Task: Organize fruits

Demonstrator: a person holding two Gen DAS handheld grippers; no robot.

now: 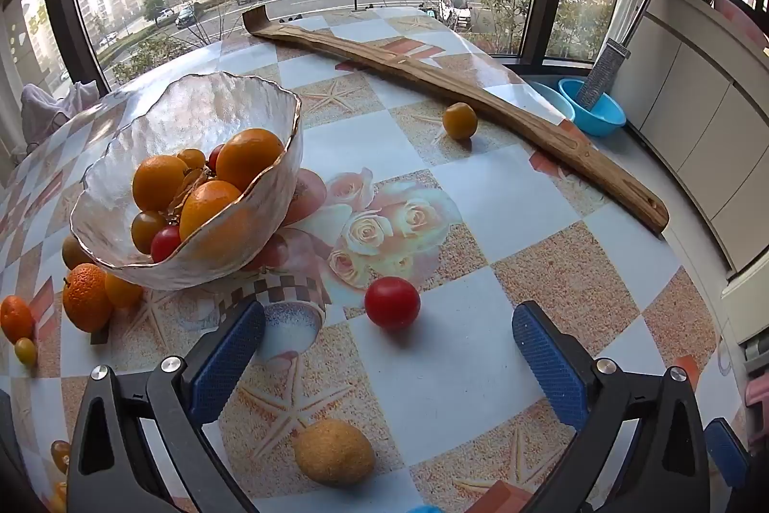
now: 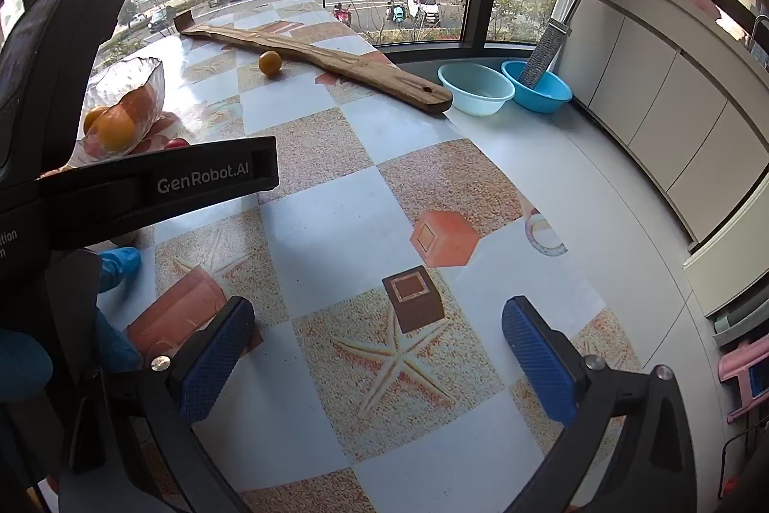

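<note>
- Left gripper [image 1: 389,364], blue-padded fingers spread wide, grasps nothing; a round red tomato [image 1: 392,302] lies on the checked tablecloth [image 1: 480,195] just ahead, between the fingertips.
- A rippled clear glass bowl [image 1: 202,118] of oranges sits beyond its left finger.
- Right gripper [image 2: 377,349] is spread wide, empty over bare cloth.

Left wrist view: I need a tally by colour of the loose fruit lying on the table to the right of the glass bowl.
red fruit: 1
orange fruit: 1
tan-yellow fruit: 1
Total: 3
</note>
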